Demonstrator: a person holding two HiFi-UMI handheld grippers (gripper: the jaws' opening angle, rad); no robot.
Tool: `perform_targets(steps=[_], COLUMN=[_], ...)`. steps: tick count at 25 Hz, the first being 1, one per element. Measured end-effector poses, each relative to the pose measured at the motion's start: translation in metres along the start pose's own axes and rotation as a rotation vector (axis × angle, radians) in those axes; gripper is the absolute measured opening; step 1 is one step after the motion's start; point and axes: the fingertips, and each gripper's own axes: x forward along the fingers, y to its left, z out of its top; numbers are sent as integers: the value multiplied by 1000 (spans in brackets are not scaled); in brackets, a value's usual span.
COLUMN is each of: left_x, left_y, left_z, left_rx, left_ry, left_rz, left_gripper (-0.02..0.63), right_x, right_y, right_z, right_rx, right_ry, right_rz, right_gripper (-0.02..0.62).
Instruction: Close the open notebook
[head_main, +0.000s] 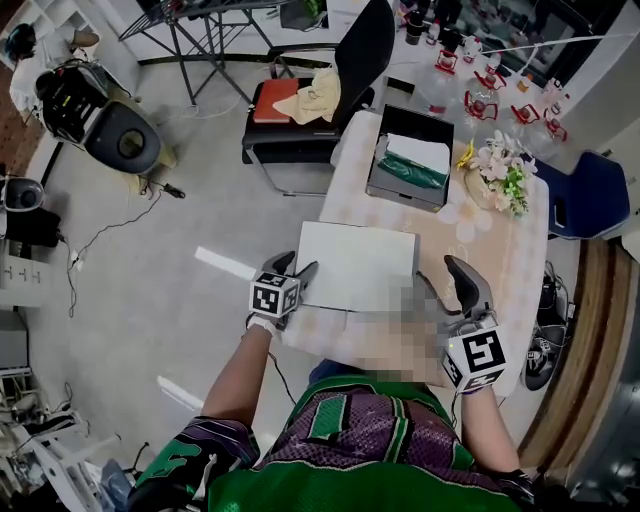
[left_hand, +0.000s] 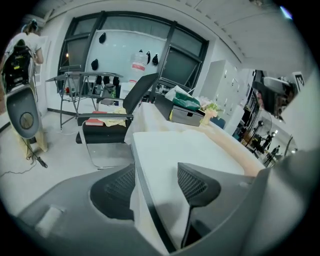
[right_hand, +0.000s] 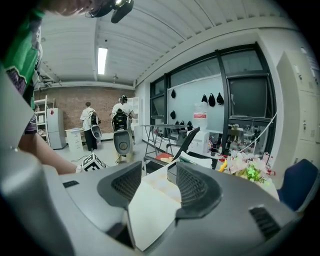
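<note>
Head view: notebook (head_main: 358, 265) flat on counter (head_main: 500, 250), closing seemingly not begun. Left tool (head_main: 297, 266) spread over its near-left edge; right tool (head_main: 455, 278) spread beside it.

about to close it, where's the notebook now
In the head view the white notebook lies on the table, between the left gripper at its left edge and the right gripper, in front of the black box.

White notebook (head_main: 355, 265), flat on table (head_main: 505, 250)
</note>
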Motion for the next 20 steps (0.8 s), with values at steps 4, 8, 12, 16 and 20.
perform_targets(steps=[4, 8, 12, 16, 20], left_x=[5, 7, 6, 4, -1], left_y=[1, 2, -1, -1, -4], left_z=[-7, -7, -4, -4, -2], left_rx=[-184, -251, -175, -137, -106], left_ry=[-6, 21, 54, 74, 89], left_rz=[-114, -194, -199, -199, -206], left_gripper=[264, 265, 253, 250, 249], right_x=[2, 5, 4, 2, -2], right_y=[3, 7, 7, 5, 5], right_z=[-3, -3, -3, -2, 2], right_rx=[-8, -7, -4, 4, 2], right_ry=[9, 11, 17, 13, 3], right_rz=[1, 5, -1, -18, -25], right_gripper=[204, 204, 204, 204, 204])
